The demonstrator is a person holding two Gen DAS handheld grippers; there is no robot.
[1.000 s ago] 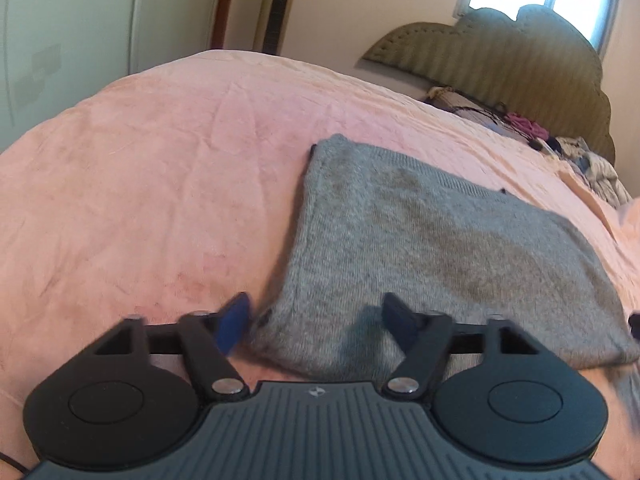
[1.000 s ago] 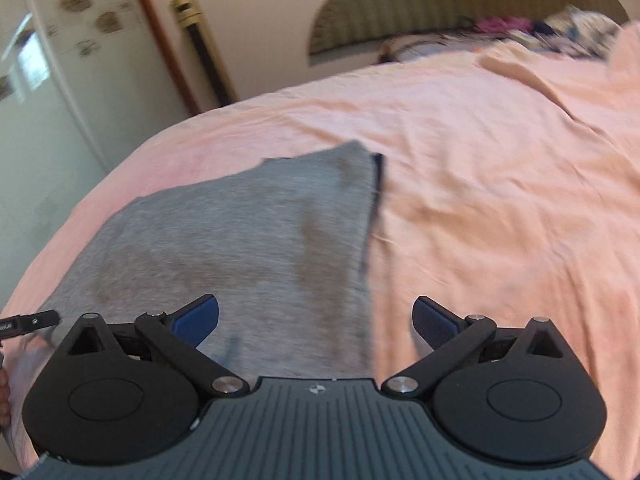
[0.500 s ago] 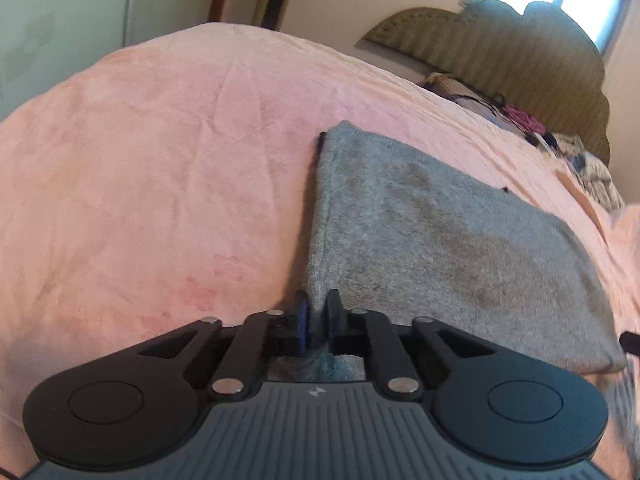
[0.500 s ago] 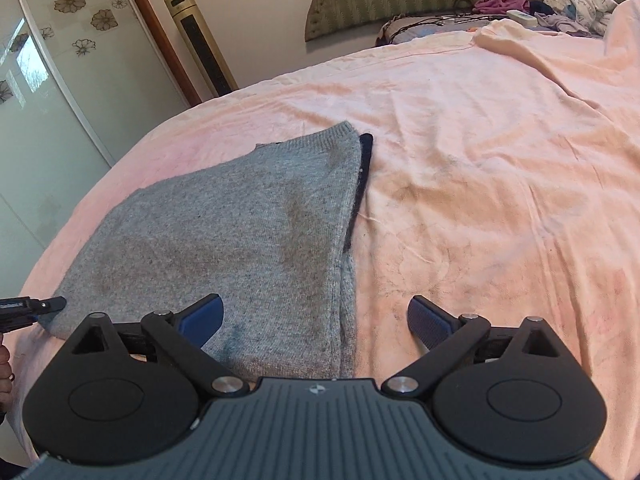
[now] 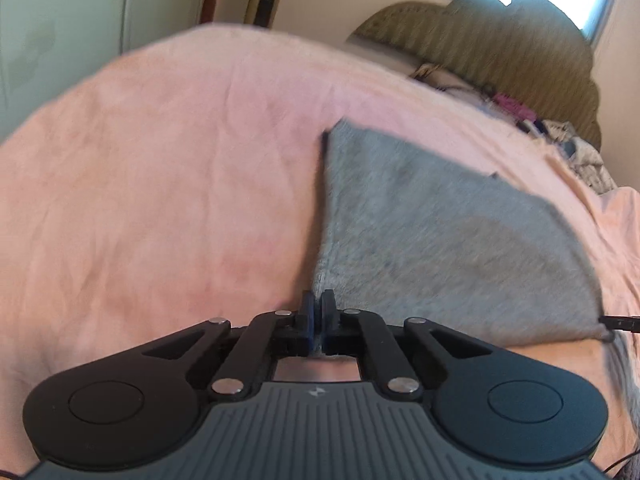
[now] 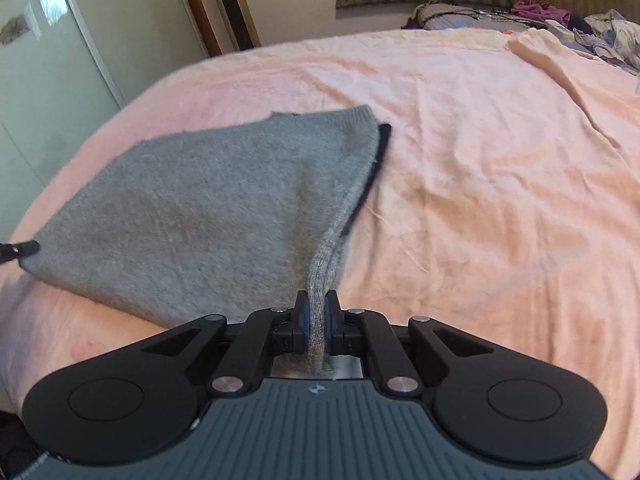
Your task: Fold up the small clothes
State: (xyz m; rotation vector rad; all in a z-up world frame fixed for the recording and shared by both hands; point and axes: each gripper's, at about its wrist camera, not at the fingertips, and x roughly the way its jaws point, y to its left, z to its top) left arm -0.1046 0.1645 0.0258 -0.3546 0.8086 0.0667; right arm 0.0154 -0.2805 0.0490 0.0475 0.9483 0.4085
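Note:
A grey knitted garment (image 5: pixel 440 240) lies folded on the pink bed, with a dark trim along one side edge. My left gripper (image 5: pixel 318 312) is shut on its near left corner. In the right wrist view the same garment (image 6: pixel 208 216) spreads to the left, and my right gripper (image 6: pixel 316 320) is shut on its near right corner, with a ridge of knit rising between the pads. The near edge is lifted a little off the bed. Each gripper's tip shows at the edge of the other view: the left one (image 6: pixel 20 248), the right one (image 5: pixel 620 322).
The pink bedsheet (image 6: pixel 500 200) covers the whole bed. A padded headboard (image 5: pixel 500 48) and a heap of mixed clothes (image 6: pixel 580 28) sit at the far end. A pale wardrobe (image 6: pixel 60 60) stands to the left of the bed.
The left gripper closed on its corner about half a second ago. The right gripper has since closed on the other near corner. Both corners are now raised slightly.

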